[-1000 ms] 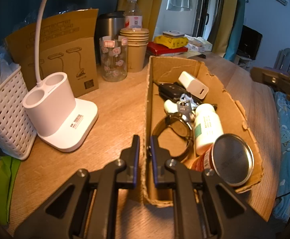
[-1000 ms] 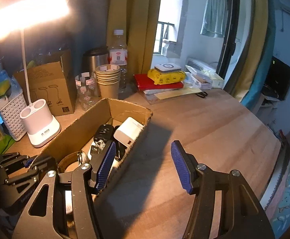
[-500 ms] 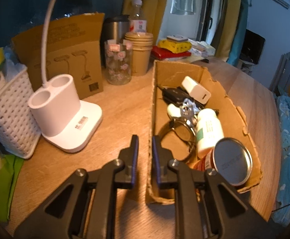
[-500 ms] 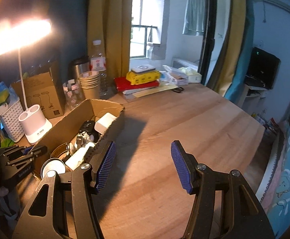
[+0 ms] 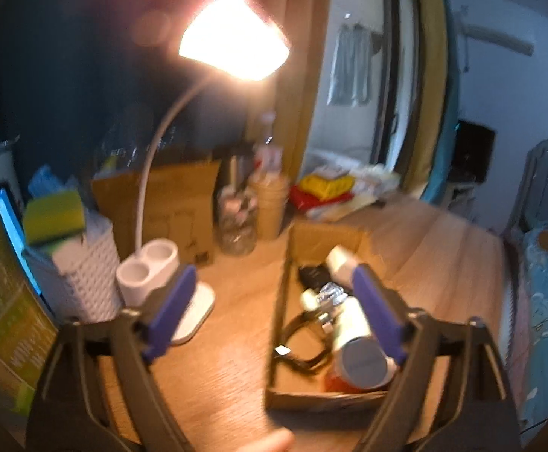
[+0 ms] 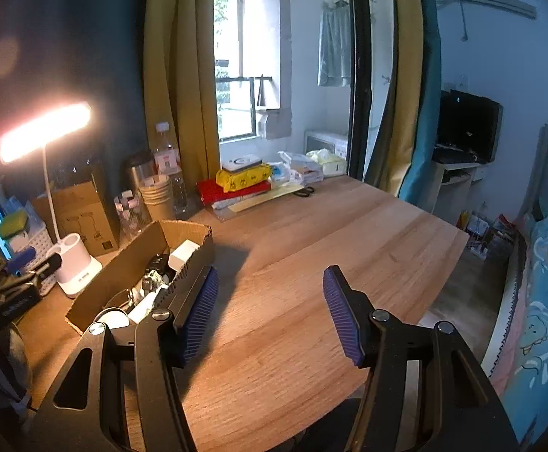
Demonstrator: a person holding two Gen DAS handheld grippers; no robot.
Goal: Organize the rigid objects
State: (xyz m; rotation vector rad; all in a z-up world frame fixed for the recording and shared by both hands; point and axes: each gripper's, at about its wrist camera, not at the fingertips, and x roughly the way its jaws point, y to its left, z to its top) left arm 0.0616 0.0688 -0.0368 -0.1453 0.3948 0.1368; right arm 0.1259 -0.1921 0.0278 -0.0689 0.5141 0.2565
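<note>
Cardboard box [image 5: 285, 401] contents blurred, partly behind opening left gripper [image 5: 274, 320] jaws.

Brown cardboard box [image 6: 123, 263], white lamp base [image 6: 76, 263] (yellow curtains [image 6: 183, 75] behind).

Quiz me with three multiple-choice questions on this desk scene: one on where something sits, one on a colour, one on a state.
1. Where does the white square charger plug lie?
A. in the open brown cardboard box
B. in the white woven plastic basket
C. on the bare tabletop

2. What colour are the ribbed pads on the right tongs?
A. red
B. blue-purple
C. green

3. What state is the white gooseneck desk lamp in?
A. switched off
B. lying on its side
C. lit

Answers: 1 A, it rests among the items at the box's far end. 2 B, both pads show blue-purple ridges. 3 C, its head glows brightly.
</note>
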